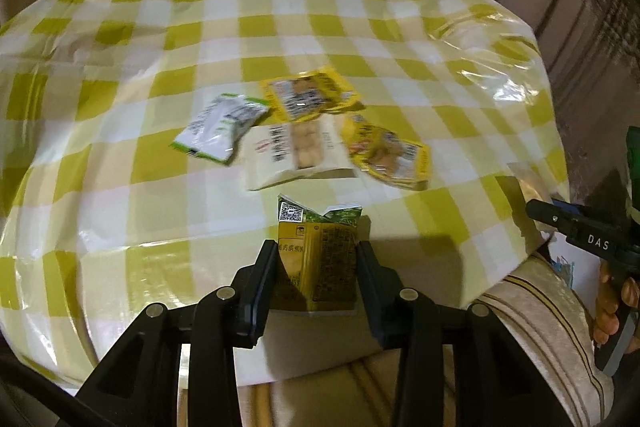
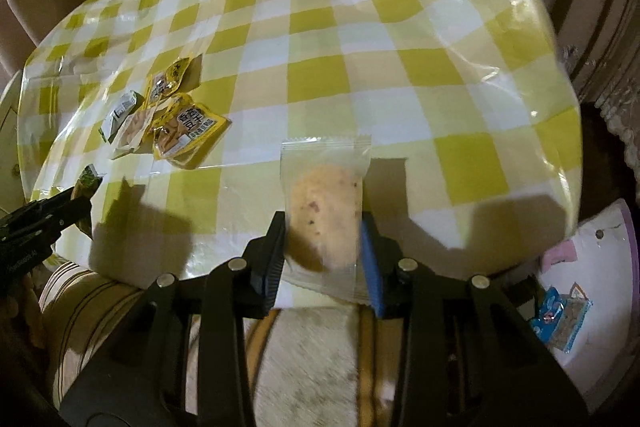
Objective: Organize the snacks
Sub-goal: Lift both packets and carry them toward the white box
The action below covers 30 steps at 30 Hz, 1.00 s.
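Observation:
My left gripper (image 1: 318,247) is shut on a small yellow-and-green snack packet (image 1: 318,251), held above the near edge of the checked table (image 1: 280,27). My right gripper (image 2: 324,227) is shut on a clear wrapper with a round biscuit (image 2: 324,211) inside, also above the near table edge. Further in on the cloth lies a cluster of packets: a white-and-green one (image 1: 218,129), a white one (image 1: 296,151), and two yellow ones (image 1: 310,93) (image 1: 390,155). In the right wrist view the same cluster (image 2: 176,119) sits at the left, with the left gripper (image 2: 80,193) near the left border.
A glossy clear film covers the yellow-and-white cloth. A striped beige cushion (image 2: 304,347) lies below the table's near edge. A white bag with a blue snack packet (image 2: 560,319) sits at the lower right. Sofa backs ring the table's far side. A hand (image 1: 616,303) holds the right gripper's handle.

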Each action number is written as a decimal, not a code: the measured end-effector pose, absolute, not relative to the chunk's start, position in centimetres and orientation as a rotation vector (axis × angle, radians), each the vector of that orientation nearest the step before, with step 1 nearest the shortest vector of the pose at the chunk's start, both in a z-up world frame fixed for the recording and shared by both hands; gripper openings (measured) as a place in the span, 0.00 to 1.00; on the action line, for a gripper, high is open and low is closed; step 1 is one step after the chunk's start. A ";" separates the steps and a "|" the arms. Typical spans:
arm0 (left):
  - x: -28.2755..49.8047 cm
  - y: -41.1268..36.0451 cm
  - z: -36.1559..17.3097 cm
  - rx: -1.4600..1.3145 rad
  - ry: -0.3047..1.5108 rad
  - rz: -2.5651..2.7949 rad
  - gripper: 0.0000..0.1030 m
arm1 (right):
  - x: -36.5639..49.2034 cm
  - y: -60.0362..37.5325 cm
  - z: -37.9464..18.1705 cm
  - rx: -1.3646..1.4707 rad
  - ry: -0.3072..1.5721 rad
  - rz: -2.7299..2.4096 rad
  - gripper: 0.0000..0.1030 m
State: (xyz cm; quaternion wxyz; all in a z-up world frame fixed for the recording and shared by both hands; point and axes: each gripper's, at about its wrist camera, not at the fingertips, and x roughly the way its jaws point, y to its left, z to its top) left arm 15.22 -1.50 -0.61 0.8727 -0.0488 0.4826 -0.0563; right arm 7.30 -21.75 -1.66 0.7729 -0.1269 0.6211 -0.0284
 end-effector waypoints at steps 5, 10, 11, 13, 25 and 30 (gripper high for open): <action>15.6 -4.8 0.1 -0.051 1.011 -0.172 0.39 | 6.6 -23.9 0.0 -0.264 1.325 -0.086 0.38; 16.0 -8.7 0.7 -0.002 1.008 -0.240 0.39 | 5.5 -26.8 1.9 -0.264 1.304 -0.138 0.38; 16.1 -9.6 0.9 0.005 1.006 -0.258 0.39 | 5.1 -27.5 2.3 -0.263 1.302 -0.152 0.38; 16.2 -11.4 1.2 0.017 1.004 -0.296 0.39 | 4.4 -29.0 2.9 -0.263 1.298 -0.180 0.38; 15.6 -23.6 2.5 0.172 0.991 -0.541 0.39 | 0.3 -38.4 6.4 -0.233 1.296 -0.369 0.38; 14.7 -28.3 2.3 0.230 1.000 -0.634 0.39 | -1.4 -41.5 7.0 -0.209 1.307 -0.431 0.38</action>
